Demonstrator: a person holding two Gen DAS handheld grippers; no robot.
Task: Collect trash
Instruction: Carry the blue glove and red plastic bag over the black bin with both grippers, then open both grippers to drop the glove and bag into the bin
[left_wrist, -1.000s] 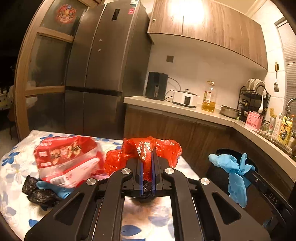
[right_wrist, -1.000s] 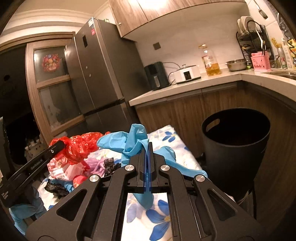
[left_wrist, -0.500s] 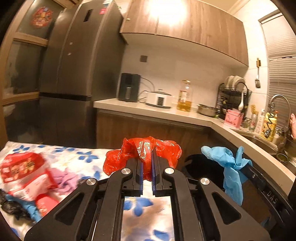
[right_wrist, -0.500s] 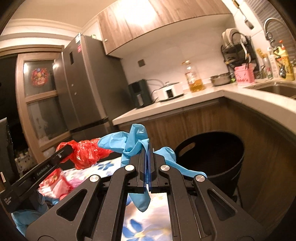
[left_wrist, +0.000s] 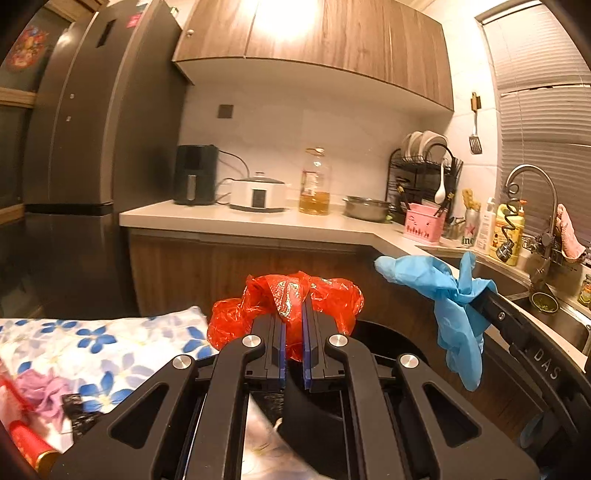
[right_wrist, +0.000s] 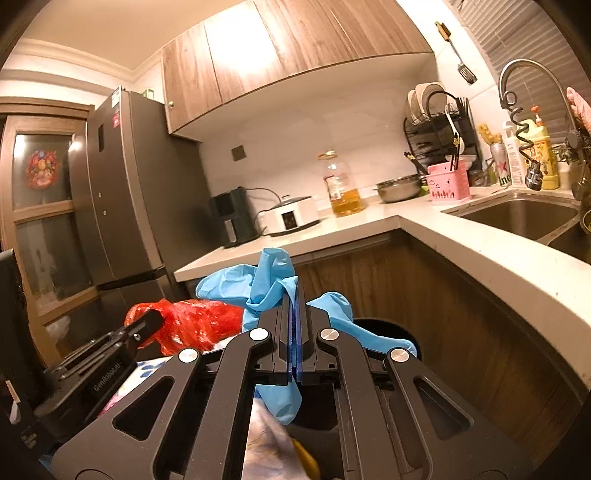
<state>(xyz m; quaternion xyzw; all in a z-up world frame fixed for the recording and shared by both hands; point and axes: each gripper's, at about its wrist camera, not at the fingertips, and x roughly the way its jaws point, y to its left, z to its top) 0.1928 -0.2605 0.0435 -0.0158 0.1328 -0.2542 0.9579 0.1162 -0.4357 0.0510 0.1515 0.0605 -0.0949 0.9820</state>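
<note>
Both grippers have swung right since a second ago, off the flowered tablecloth (left_wrist: 110, 343) and toward the black bin (left_wrist: 388, 332), whose dark rim now lies just beyond the fingertips in both views. The left gripper (left_wrist: 293, 332) pinches a crumpled red plastic bag (left_wrist: 284, 299) between its blue pads, jaws narrow with a small gap packed with film; the bag billows above and to either side of the tips, over the near left edge of the bin. The right gripper (right_wrist: 295, 325) is clamped tight on a blue glove (right_wrist: 266, 284), which bunches above the tips and dangles below them over the bin's mouth (right_wrist: 384, 328).

Left of the bin, the tablecloth carries more litter: a purple scrap (left_wrist: 40, 391), a bit of black film (left_wrist: 79, 404) and a red wrapper (left_wrist: 26, 439) at the near left. Behind the bin runs the wooden cabinet front (right_wrist: 461, 332) under a pale counter (right_wrist: 480, 251), which crowds the bin on its far and right sides. On the counter stand an air fryer (left_wrist: 194, 173), a white cooker (left_wrist: 258, 194), an oil bottle (left_wrist: 314, 182) and a dish rack (left_wrist: 424, 173), with the refrigerator (left_wrist: 92, 129) far left.
</note>
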